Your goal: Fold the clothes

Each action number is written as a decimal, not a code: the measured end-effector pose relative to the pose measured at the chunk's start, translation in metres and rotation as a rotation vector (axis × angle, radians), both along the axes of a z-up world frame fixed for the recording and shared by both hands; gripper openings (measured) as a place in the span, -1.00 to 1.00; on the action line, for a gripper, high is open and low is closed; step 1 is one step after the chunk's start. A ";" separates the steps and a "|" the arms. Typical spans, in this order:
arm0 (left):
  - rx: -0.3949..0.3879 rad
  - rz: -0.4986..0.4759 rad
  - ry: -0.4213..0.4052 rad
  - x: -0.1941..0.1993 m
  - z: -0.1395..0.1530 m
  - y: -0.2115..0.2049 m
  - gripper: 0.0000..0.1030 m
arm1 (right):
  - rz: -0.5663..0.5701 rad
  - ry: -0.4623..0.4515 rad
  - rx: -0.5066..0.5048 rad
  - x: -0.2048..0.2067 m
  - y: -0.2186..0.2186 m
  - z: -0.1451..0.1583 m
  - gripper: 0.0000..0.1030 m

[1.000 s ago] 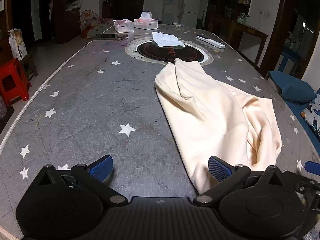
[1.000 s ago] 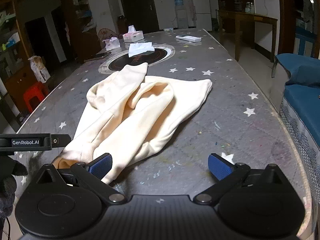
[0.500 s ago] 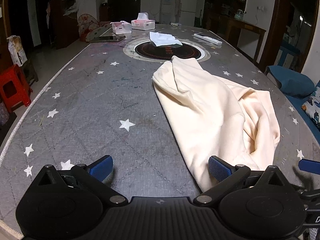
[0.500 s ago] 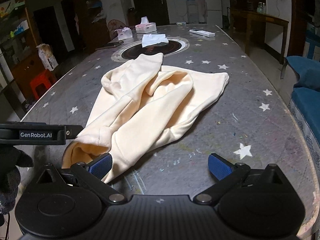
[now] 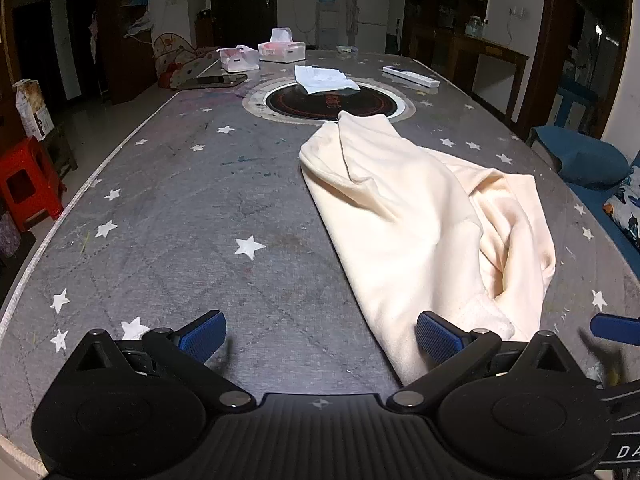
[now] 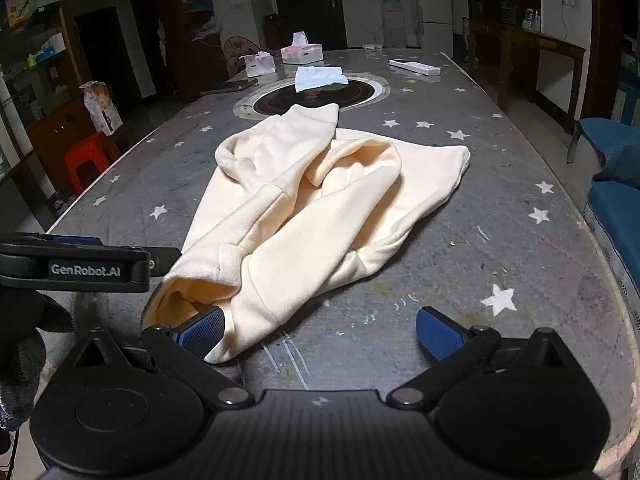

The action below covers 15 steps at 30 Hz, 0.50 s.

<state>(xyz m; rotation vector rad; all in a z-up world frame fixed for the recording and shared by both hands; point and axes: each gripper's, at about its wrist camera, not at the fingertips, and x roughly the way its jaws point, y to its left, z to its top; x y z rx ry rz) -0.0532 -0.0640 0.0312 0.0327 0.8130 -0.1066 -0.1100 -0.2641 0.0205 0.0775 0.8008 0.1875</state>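
**Both tools spread at near hem of cream garment**

Left tool (image 5: 320, 334): blue fingers wide apart, nothing between them, low over the grey star-print counter (image 5: 168, 216). Its right finger (image 5: 438, 338) sits at the near left edge of the cream garment (image 5: 408, 216); contact can't be confirmed. Bare cloth surface lies between the fingers.

Garment: crumpled cream sweatshirt-type piece, lying flat-ish on the counter, running from 6 o'clock near the tools up toward 12 o'clock, where one end reaches the rim of the round black hob inset (image 5: 332, 102). Bunched fold down the middle; open hem faces the tools.

Right tool (image 6: 320, 334): fingers also wide apart, gripping nothing. Its left finger (image 6: 200, 330) is at the garment's near hem opening, touching or just beside it. Right finger over bare counter, near a white star.

Far end, 12 o'clock: white cloth (image 5: 324, 78) on the hob, tissue boxes (image 5: 280, 48) at 11 o'clock, white remote (image 5: 410, 76) at 1 o'clock. Red stool (image 5: 28, 184) on the floor at 9 o'clock, blue seat (image 6: 616, 184) at 3 o'clock. Gloved hand (image 6: 20, 348) at left edge of right view.
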 end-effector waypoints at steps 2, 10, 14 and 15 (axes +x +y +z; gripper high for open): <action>0.004 -0.001 0.002 0.000 0.000 -0.001 1.00 | 0.000 0.000 0.003 0.000 0.000 0.000 1.00; 0.012 -0.004 0.003 0.003 0.000 -0.003 1.00 | 0.001 0.002 0.014 0.003 -0.001 -0.001 1.00; 0.014 -0.004 0.004 0.005 0.000 -0.003 1.00 | 0.005 0.001 0.018 0.004 -0.001 -0.001 1.00; 0.015 -0.005 0.004 0.005 0.000 -0.003 1.00 | 0.005 0.001 0.019 0.004 -0.001 -0.002 1.00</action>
